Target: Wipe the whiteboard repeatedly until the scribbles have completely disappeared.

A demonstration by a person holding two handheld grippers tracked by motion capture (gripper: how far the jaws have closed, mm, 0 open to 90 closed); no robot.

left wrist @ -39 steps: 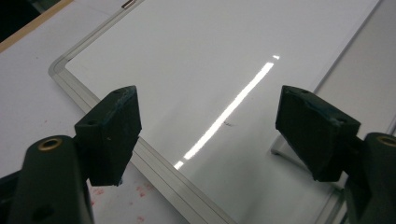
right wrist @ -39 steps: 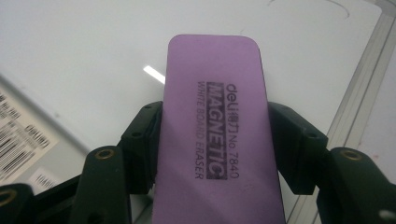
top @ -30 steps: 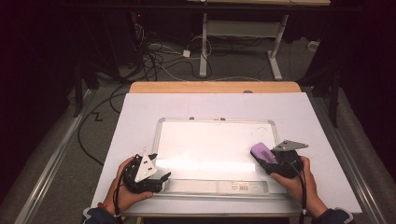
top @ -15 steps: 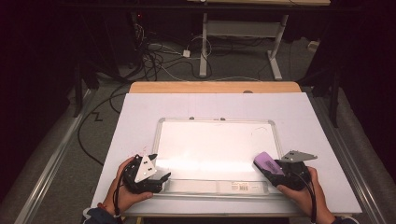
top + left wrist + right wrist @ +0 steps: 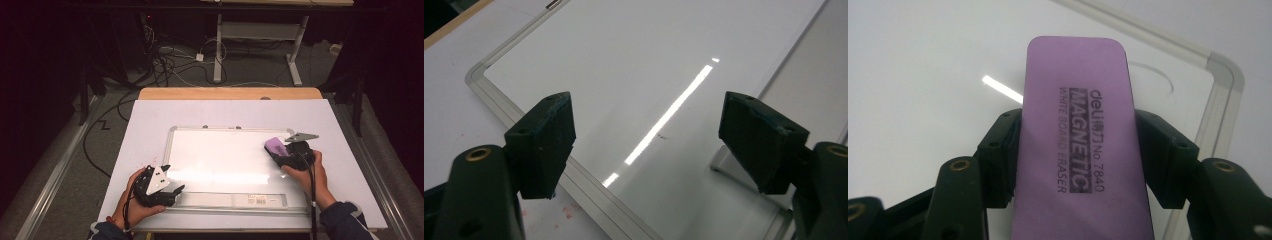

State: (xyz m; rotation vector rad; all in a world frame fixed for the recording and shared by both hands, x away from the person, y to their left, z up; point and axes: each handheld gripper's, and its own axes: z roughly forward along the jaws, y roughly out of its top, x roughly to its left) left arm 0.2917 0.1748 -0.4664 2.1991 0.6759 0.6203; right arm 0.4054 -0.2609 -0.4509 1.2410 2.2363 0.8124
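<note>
White table [image 5: 150,125]: whiteboard [image 5: 220,155], right gripper [image 5: 281,156] (jaws clamping eraser [image 5: 1080,145]).

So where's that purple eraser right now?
The purple eraser is clamped in the right gripper, over the whiteboard's right side near its top corner.

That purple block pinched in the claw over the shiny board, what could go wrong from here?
1. The purple rectangular whiteboard eraser is held only by its long sides in the right claw; pressing hard might twist it loose.
2. It sits near the right rim of the silver-framed whiteboard, so a wide stroke may catch the frame.
3. The open left claw rests at the board's near-left corner without clamping it, so the board might slide.
</note>
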